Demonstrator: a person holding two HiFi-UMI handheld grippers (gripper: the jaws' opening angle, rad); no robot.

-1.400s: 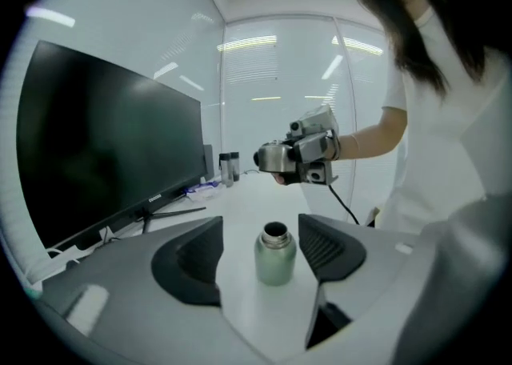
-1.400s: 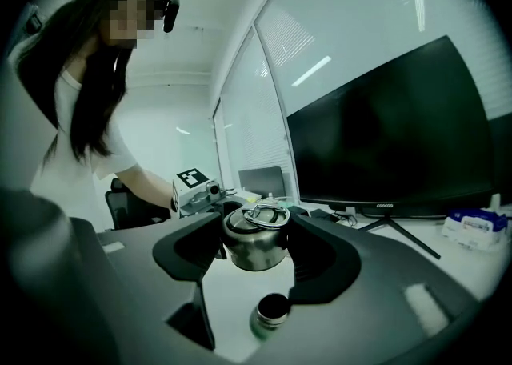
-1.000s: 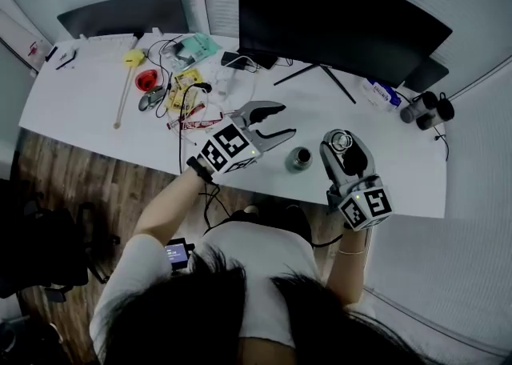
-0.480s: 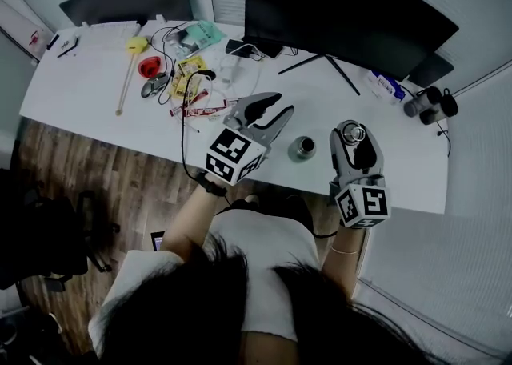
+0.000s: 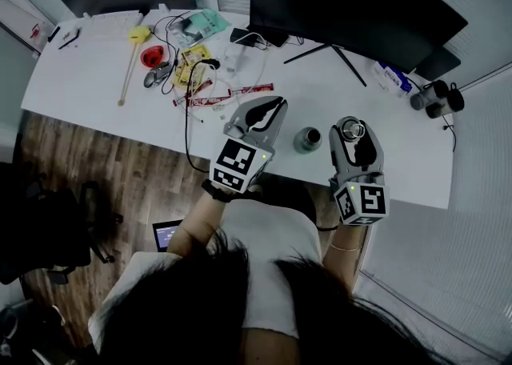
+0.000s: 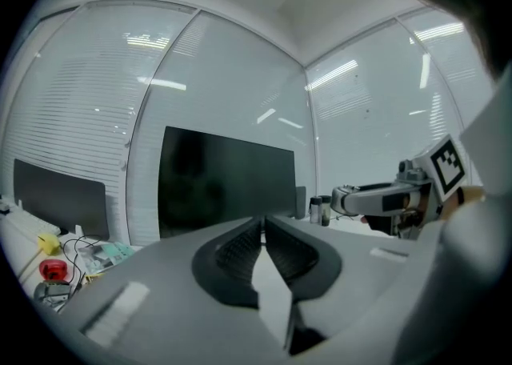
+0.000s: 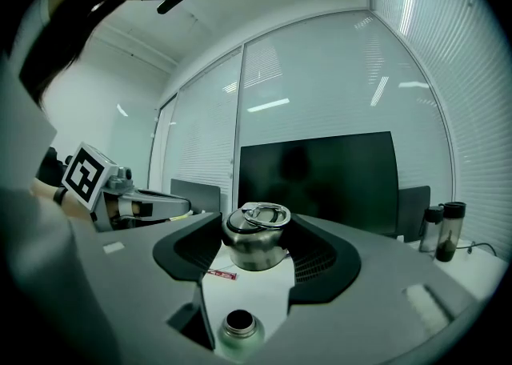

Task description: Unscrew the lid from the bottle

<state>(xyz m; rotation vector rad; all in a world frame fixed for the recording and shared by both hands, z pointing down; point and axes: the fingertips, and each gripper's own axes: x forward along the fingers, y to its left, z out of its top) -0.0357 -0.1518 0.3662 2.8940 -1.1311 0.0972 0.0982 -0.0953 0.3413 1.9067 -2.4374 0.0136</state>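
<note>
The metal bottle [image 5: 307, 139] stands on the white table [image 5: 96, 91] with its mouth open, also seen low in the right gripper view [image 7: 239, 328]. Its silver lid [image 5: 351, 130] with a ring handle is clamped in my right gripper [image 5: 353, 126], held just right of the bottle and above it [image 7: 256, 237]. My left gripper [image 5: 272, 106] hovers to the left of the bottle and points toward the monitor. Its jaws have just been closing and now meet at the tips [image 6: 264, 223] with nothing between them.
A large dark monitor [image 5: 352, 11] stands at the back. Cables, a red object [image 5: 150, 57], a wooden stick [image 5: 128, 75] and red packets [image 5: 228, 95] clutter the back left. Two dark containers [image 5: 436, 98] stand far right. The table's front edge runs just below the bottle.
The left gripper swung from pointing right at the bottle to pointing away across the table, and its jaws went from wide open to shut. The right gripper kept the lid almost still.
</note>
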